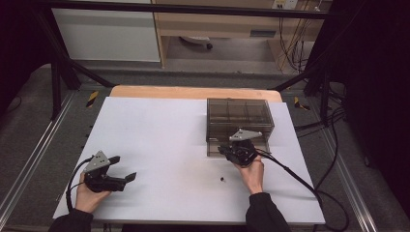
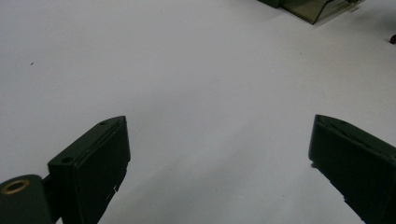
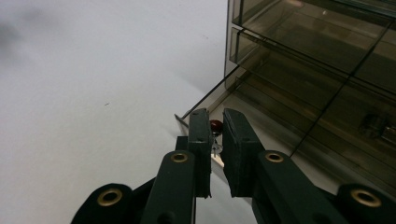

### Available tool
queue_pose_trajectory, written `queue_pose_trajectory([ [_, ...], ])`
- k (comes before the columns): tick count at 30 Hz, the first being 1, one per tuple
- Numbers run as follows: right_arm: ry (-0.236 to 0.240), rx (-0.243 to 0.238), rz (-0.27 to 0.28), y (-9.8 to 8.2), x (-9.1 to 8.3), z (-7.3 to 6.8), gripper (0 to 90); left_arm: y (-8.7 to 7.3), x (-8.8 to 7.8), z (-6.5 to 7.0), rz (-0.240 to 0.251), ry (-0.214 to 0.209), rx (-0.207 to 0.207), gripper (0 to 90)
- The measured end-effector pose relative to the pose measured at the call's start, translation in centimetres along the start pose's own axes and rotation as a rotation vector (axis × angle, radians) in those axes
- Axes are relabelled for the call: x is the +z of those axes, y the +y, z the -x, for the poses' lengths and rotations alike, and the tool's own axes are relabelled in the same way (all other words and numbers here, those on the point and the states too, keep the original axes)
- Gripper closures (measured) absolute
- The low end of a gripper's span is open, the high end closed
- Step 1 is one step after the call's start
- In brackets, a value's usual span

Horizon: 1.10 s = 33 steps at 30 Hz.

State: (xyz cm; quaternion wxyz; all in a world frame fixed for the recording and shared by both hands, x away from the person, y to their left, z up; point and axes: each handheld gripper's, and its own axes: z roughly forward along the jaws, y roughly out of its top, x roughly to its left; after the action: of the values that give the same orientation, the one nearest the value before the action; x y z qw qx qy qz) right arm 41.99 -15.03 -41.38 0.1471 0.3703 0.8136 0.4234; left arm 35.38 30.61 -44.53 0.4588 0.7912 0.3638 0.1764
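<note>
At right of centre in the high view, the right gripper (image 1: pixel 227 151) sits at the front lower edge of the smoky translucent plastic drawer box (image 1: pixel 239 124). In the right gripper view its jaws are nearly closed on a small red-headed item (image 3: pixel 215 125), perhaps a pin, held over the pulled-out bottom drawer (image 3: pixel 280 140), probably for dropping in. The left gripper (image 1: pixel 124 169), jaws wide and empty, rests at lower left on the matte white bench (image 1: pixel 159 140). A small dark bit (image 1: pixel 222 179) lies nearby.
</note>
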Motion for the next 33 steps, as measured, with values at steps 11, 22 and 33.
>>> queue_pose_trajectory([
  [11,-0.026,0.016,-0.017,0.7,1.8,1.0,82.4,0.0,0.1,0.0,-0.001,0.001,0.0,5.2],
  [22,-0.04,0.022,-0.056,0.3,3.6,1.4,82.1,0.0,0.1,0.0,-0.002,0.002,0.0,5.2],
  [33,-0.05,0.027,-0.071,0.0,4.2,1.5,79.2,0.0,0.1,0.0,-0.001,0.001,0.0,5.2],
])
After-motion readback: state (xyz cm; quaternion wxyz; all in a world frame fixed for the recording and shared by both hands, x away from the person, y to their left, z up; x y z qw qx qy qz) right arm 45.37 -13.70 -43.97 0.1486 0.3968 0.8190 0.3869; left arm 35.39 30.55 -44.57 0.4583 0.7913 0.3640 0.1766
